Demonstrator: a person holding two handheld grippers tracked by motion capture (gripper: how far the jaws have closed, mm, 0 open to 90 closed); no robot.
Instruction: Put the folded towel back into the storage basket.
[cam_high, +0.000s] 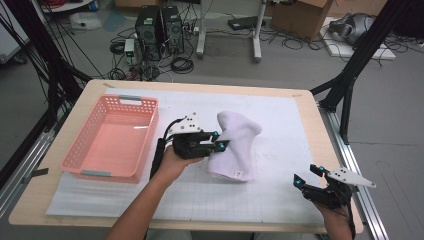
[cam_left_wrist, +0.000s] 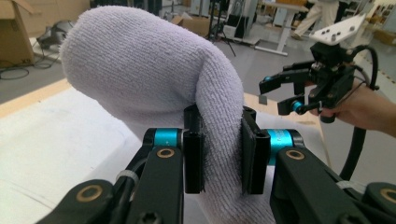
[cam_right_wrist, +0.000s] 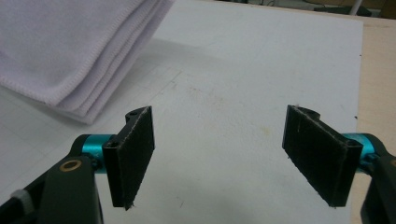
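Here the left tongs (cam_left_wrist: 218, 156) are clenched on a fold of the white towel (cam_high: 233, 145), the pads pinching a ridge of terry cloth so that it humps up above and beyond them — the rest of the towel lies on the worktop (cam_high: 280, 125) just past the left tongs. The right tongs (cam_right_wrist: 224, 156) stand released, jaws wide apart with nothing between them, low over the bare white mat; the folded edge of the towel lies ahead of them and to their left, well apart. The pink basket (cam_high: 112, 137) sits on the far side of the left tongs from the towel, with nothing in it. The step in hand looks like lifting or dragging the towel by that pinched fold. Next, I judge, the left tongs must keep their grip and raise the cloth clear — or the right tongs come in to catch the loose edge — before it goes toward the basket.
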